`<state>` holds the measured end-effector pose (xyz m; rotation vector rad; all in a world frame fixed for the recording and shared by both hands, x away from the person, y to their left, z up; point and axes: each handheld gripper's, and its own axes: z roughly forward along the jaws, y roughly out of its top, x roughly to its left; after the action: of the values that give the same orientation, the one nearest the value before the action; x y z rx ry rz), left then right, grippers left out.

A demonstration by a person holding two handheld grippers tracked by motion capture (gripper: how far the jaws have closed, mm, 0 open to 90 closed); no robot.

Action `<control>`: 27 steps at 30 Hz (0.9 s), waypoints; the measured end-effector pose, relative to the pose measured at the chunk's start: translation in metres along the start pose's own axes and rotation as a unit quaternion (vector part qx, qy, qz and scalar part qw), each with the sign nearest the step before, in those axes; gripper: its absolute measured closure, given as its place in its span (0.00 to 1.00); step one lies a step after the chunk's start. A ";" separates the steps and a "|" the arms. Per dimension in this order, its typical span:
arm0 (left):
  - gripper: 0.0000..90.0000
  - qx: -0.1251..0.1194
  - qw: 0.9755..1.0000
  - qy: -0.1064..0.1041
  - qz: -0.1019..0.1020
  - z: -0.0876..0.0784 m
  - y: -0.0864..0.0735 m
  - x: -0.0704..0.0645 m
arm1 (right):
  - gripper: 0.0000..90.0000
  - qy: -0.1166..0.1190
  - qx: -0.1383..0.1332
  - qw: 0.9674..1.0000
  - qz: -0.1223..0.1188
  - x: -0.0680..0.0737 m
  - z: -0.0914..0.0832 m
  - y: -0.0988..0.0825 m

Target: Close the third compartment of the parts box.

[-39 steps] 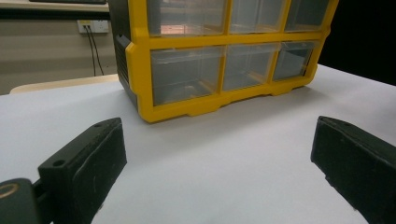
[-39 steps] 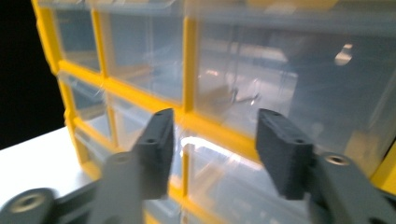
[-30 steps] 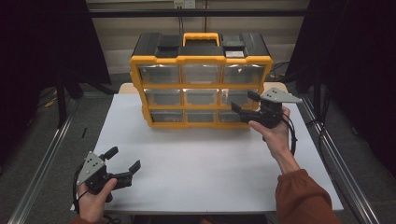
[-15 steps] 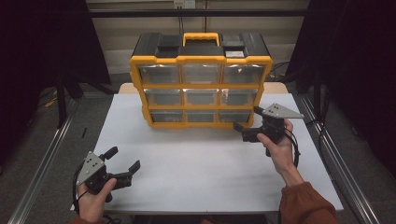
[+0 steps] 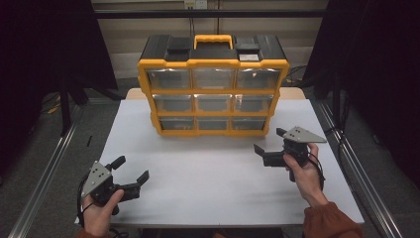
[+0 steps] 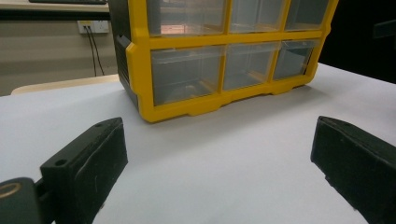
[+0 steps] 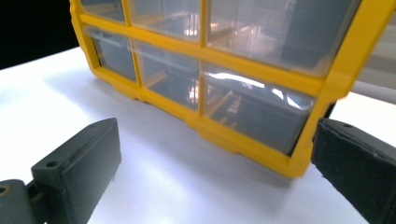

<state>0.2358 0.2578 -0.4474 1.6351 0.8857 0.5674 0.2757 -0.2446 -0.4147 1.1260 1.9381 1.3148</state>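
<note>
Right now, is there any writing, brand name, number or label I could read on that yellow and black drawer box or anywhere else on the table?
None can be read.
Yellow and black plastic drawer cabinet: one small pale label on its black top, too small and blurred to read.
Clear drawer fronts: no lettering visible.
White table: no markings.

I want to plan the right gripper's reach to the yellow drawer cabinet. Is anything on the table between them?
Nothing visible. Bare white table lies between the open right gripper and the drawer cabinet, and the right gripper view shows its lower drawers straight ahead.
</note>
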 end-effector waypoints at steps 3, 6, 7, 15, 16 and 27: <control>0.04 0.001 1.000 0.000 0.001 0.000 0.000 0.000 | 0.01 -0.004 0.005 1.000 0.000 0.000 -0.006 -0.007; 0.04 0.003 1.000 -0.001 0.005 0.000 0.000 0.000 | 0.01 -0.008 0.010 1.000 0.002 -0.001 -0.011 -0.014; 0.04 0.003 1.000 -0.001 0.004 0.000 0.000 0.000 | 0.01 -0.009 0.009 1.000 0.002 -0.002 -0.013 -0.016; 0.04 0.004 1.000 0.000 0.007 0.000 0.000 0.001 | 0.01 -0.016 0.018 1.000 0.012 -0.006 -0.031 -0.036; 0.04 0.004 1.000 0.000 0.006 0.000 0.000 0.000 | 0.01 -0.017 0.018 1.000 0.014 -0.006 -0.032 -0.037; 0.04 0.007 1.000 0.002 0.008 0.000 -0.001 0.001 | 0.01 -0.031 0.013 0.999 0.029 -0.010 -0.049 -0.051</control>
<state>0.2362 0.2589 -0.4481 1.6551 0.8826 0.5760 0.2248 -0.2858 -0.4432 1.2292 1.8953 1.2735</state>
